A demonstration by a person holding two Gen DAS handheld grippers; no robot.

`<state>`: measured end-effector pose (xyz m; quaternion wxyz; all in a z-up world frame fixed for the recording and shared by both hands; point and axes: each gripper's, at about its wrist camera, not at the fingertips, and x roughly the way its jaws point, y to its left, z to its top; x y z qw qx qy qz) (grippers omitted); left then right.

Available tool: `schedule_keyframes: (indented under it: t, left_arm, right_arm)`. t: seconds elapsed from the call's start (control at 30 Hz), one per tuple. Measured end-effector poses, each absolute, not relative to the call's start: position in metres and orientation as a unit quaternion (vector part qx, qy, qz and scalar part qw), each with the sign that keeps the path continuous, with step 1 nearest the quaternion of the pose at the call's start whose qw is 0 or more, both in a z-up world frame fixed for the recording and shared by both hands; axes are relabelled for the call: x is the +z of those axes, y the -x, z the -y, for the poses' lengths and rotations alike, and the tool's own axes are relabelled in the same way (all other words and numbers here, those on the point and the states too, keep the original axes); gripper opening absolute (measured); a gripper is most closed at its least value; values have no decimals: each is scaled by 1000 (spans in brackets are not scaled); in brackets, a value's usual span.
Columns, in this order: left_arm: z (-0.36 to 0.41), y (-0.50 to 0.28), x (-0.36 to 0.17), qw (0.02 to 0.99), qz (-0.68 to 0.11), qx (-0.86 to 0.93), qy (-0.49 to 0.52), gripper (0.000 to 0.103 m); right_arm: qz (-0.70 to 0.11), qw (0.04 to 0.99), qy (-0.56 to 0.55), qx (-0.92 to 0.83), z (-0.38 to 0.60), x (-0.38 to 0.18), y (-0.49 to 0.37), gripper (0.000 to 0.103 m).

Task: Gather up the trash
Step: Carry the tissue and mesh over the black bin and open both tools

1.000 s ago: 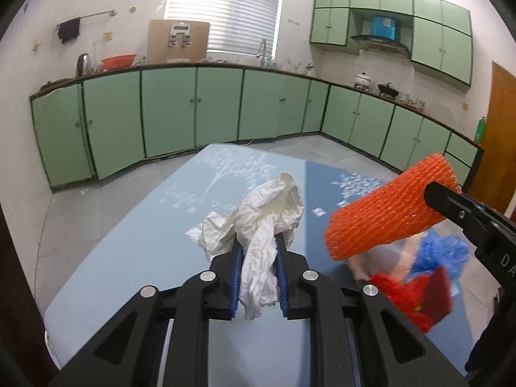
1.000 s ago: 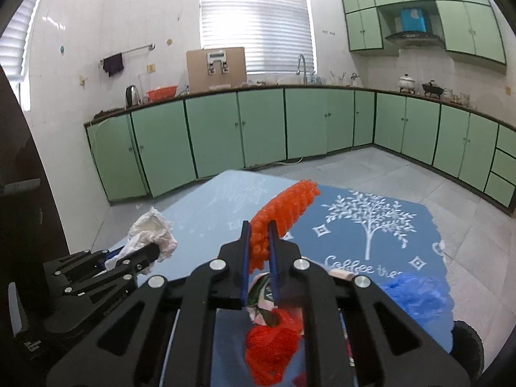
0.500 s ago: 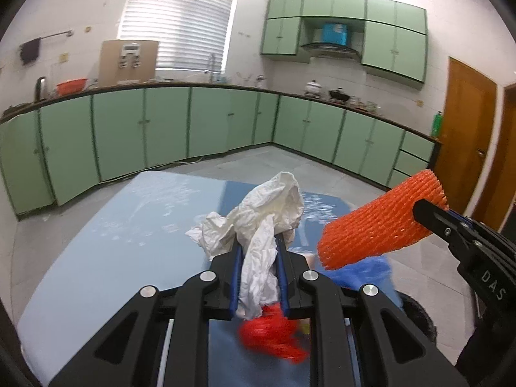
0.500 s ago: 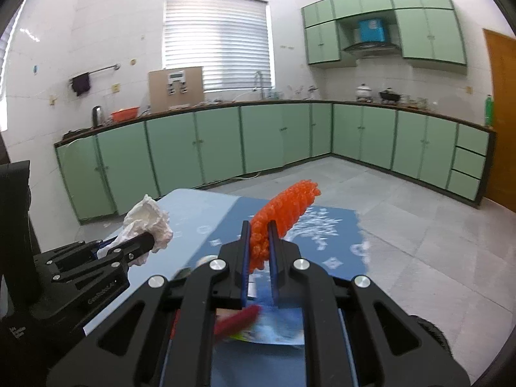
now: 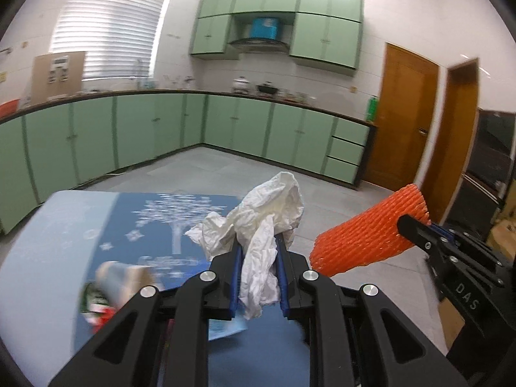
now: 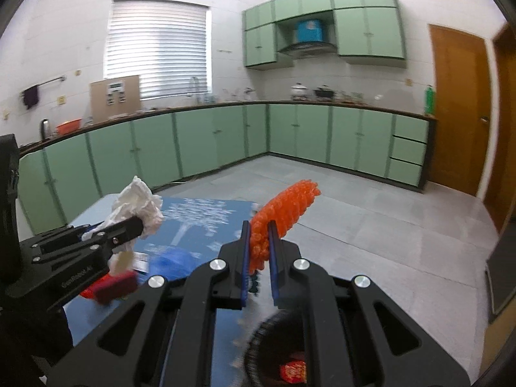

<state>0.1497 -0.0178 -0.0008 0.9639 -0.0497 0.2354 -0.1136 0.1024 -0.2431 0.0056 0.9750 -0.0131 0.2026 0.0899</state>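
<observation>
My left gripper point(image 5: 258, 248) is shut on a crumpled white tissue point(image 5: 261, 222) and holds it above the blue table point(image 5: 42, 258). It also shows at the left of the right wrist view point(image 6: 129, 225), with the tissue point(image 6: 137, 201). My right gripper point(image 6: 259, 235) is shut on an orange foam net sleeve point(image 6: 283, 206); the sleeve also shows in the left wrist view point(image 5: 371, 235). A black round bin point(image 6: 277, 351) with a red wrapper inside lies below the right gripper.
More trash lies on the table: a blurred cup point(image 5: 119, 280), a red packet point(image 6: 113, 287), a blue plastic bag point(image 6: 171, 262). Green cabinets point(image 5: 161, 135) line the walls. Wooden doors point(image 5: 406, 122) stand at the right, grey tiled floor point(image 6: 371, 219) beyond.
Both grippers swung to the right with their loads still held. The table slid left in view and the black bin came in under the right gripper.
</observation>
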Motion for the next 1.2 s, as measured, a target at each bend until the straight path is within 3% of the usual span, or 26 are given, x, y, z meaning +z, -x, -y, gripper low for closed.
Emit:
schedule_keyframes:
  t: [0.37,0.8,0.97,1.13,1.2]
  left_arm:
    - [119,-171,-48,940,-278,-195,31,19]
    - [187,-217,-118,915,-341,-212,21,20]
    - [194,-227,-131,911,-351,-214,13,30]
    - [190,-228,-132,909,-356,-214,20,52]
    - [188,-226,-130,910,-355,-213,21,55]
  right_arm:
    - [-252,968,-1,3,339,-56,-108,9]
    - [-320,947,-28,-28,380,-129,-143,10]
    - [-336,940,-37,-38,386,-145,-152,14]
    - [-336,940,-38,-43,388,-144,-153,47]
    - [-335,940,-39,-45,388,-143,-152,48]
